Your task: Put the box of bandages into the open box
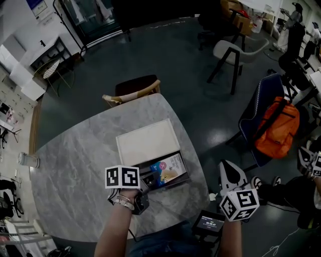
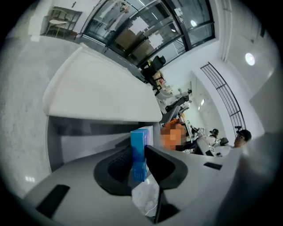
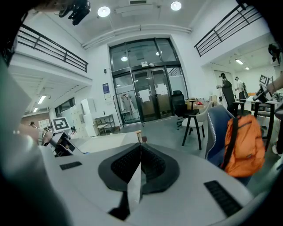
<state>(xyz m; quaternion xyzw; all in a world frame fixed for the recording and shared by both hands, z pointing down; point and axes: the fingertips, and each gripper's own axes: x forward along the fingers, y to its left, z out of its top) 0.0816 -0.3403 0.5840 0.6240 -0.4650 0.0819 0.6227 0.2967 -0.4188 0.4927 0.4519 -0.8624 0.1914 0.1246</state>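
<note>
Just ahead of our left gripper (image 2: 142, 148) sits the white-lidded open box (image 2: 88, 139); we're pinching the slim blue bandage box (image 2: 140, 140) upright.

- Table (image 1: 75, 160): grey veined stone look, smooth, faint sheen.
- Open box (image 1: 148, 141): white matt lid, card-like.
- Box of bandages (image 2: 140, 137): glossy blue printed card.
- Left gripper (image 2: 140, 153): matt grey plastic, black ribbed pads (image 2: 118, 165).

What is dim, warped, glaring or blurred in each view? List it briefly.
Head view: dim, and the fisheye bows the grey marble tabletop. Left gripper view: black corner vignette, small blue cardboard bandage box sharp, background soft. Right gripper view: round white ceiling lamps flare, left edge smeared.
</note>
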